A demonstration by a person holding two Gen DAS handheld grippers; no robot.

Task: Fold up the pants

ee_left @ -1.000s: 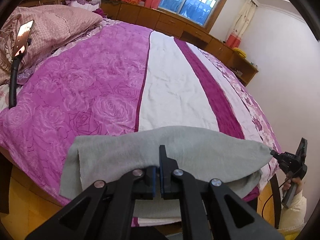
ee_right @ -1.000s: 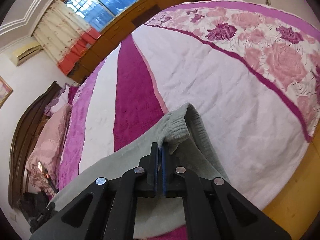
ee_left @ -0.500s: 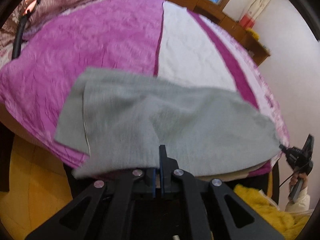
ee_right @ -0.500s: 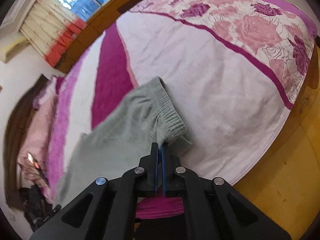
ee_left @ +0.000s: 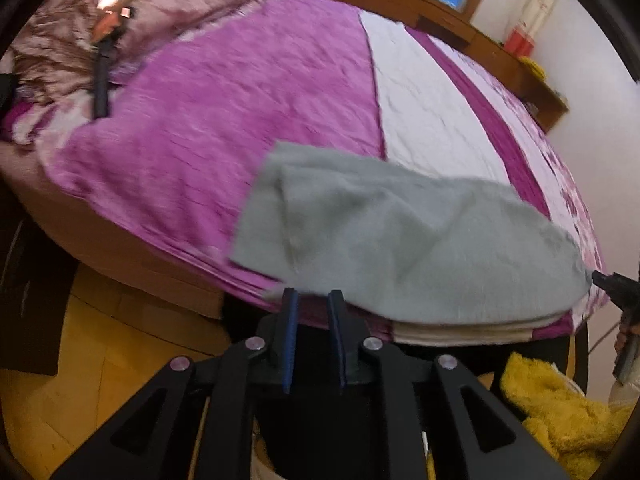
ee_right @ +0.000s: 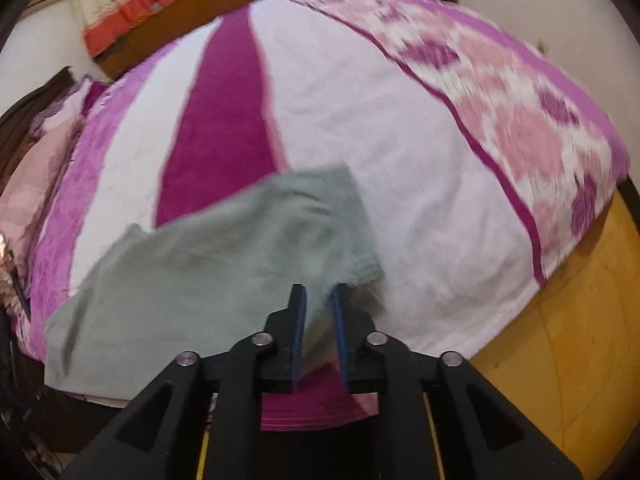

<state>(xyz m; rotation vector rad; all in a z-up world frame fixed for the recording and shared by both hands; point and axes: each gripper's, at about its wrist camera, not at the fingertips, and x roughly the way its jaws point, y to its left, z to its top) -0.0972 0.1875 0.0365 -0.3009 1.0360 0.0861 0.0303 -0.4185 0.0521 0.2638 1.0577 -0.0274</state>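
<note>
Hand-held gripper [ee_left: 312, 300] above purple-quilted bed [ee_left: 248, 92]

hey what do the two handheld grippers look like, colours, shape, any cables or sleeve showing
Both match: the left gripper and right gripper are matte black, with angular linkage arms, triangular cut-outs, round silver pivot pins, and blue pads lining two flat fingers. The left wrist view also shows the right gripper from outside, at the right edge, as a dark tool with a thin cable. No sleeve can be made out.

Pants [ee_left: 400, 232] lie on the bed [ee_left: 248, 120], at its near edge.
</note>
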